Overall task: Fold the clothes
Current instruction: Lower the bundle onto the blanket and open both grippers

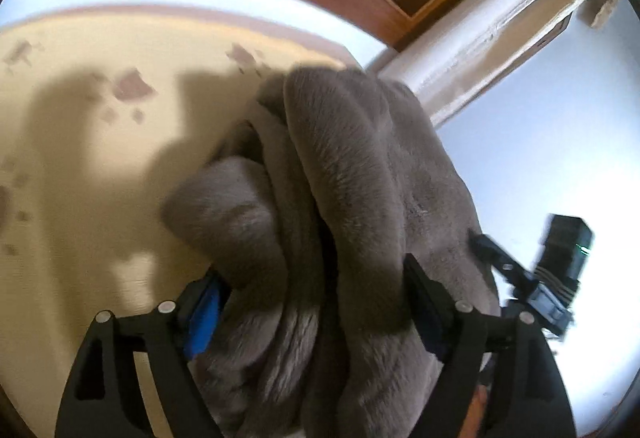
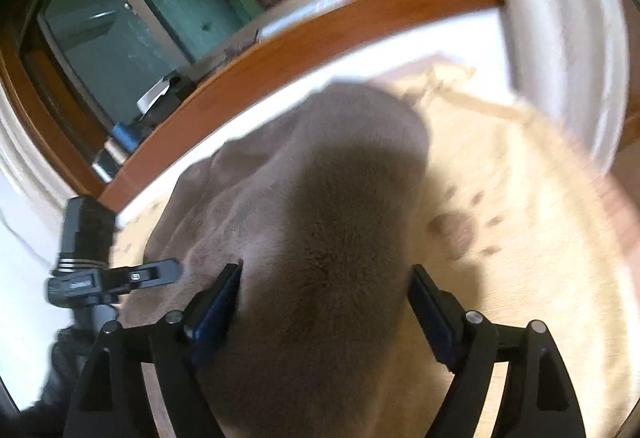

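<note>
Two black two-finger grippers, left (image 1: 316, 302) and right (image 2: 326, 302), stand wide apart around a bunched grey fleece garment (image 1: 344, 206) (pads seemingly loose), lying on cream patterned bedding (image 1: 80, 142) toward twelve o'clock.

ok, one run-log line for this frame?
stage: fold clothes | left gripper: open, grey fleece garment between jaws | right gripper: open, same garment between jaws | surface: cream sheet

I find no legible text, label, brand, number or sign in either wrist view; both are blurred, and every surface I can see carries no readable marking.
</note>
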Motion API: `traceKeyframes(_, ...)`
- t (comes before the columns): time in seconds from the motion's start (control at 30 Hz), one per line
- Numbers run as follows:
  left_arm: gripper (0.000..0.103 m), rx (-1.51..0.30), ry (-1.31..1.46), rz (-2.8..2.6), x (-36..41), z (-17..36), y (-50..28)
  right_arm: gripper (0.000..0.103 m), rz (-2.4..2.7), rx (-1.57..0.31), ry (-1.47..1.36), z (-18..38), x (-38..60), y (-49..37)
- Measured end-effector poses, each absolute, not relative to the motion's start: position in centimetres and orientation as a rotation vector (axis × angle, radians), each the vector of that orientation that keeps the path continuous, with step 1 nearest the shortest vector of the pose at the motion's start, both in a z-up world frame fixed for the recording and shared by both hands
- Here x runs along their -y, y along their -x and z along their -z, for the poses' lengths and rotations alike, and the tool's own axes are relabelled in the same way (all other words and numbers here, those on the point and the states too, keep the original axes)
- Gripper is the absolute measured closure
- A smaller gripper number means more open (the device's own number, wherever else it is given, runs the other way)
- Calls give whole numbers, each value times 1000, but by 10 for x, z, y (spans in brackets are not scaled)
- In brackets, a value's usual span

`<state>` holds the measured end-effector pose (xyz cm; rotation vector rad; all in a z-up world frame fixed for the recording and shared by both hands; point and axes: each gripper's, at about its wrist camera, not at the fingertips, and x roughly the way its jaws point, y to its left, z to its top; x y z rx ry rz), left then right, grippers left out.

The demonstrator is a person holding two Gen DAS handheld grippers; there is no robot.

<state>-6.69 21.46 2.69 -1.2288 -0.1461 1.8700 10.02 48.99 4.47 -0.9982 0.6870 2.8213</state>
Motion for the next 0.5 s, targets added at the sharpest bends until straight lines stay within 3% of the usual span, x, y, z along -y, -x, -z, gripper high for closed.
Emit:
traceKeyframes(0.07,16,103,1165,-1935,-202,-39,50,19,-2825,-540,881,-62,-479,-119)
traceKeyframes(0.23,15,-8,973,-1998,-203,-66,-6,19,-2899,-442,706,-81,-446,-155)
traceKeyframes(0.5,14,-272,979,-1978,-253,-37,-36,18,-2884,-194,929,-42,-397,-147)
